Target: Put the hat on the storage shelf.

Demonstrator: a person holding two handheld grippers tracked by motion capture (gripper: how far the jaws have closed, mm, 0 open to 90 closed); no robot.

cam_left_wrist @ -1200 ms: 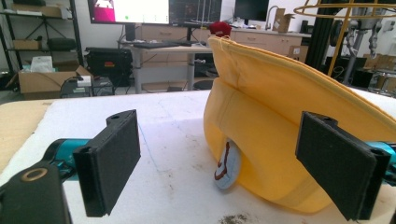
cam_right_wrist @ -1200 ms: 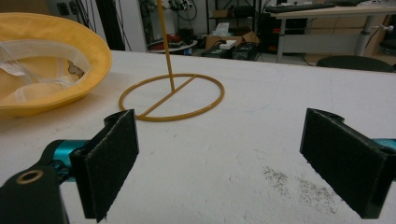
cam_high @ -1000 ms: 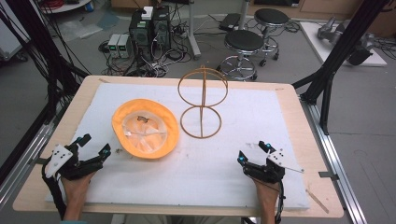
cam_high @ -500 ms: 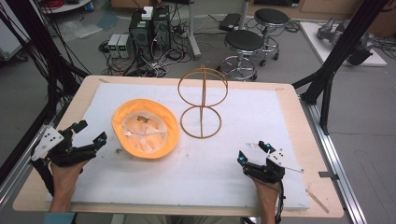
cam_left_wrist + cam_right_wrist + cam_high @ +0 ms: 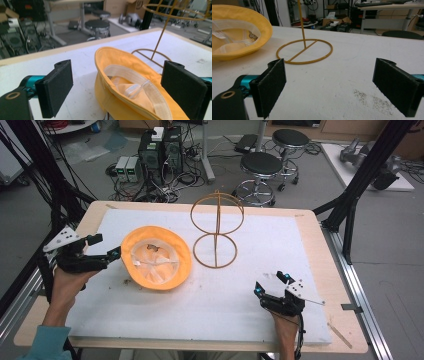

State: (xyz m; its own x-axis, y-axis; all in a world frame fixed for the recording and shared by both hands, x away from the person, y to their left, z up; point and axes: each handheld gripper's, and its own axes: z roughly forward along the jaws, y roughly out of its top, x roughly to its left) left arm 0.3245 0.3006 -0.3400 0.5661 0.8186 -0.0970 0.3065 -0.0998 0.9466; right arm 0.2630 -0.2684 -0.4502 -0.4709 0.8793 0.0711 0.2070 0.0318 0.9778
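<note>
From my left gripper view, the yellow fabric bucket hat (image 5: 130, 90) runs off the bottom edge and behind my right-hand jaw; the yellow wire hat stand (image 5: 172, 15) is cropped at top. My right gripper view cuts its upright rod (image 5: 301, 22).

- I see two round stools (image 5: 262, 166) on the floor at 12 o'clock beyond the table (image 5: 320, 270).
- Computer boxes (image 5: 160, 150) with tangled cables sit at 11 o'clock.
- A black frame strut (image 5: 365, 175) rises at 2 o'clock.
</note>
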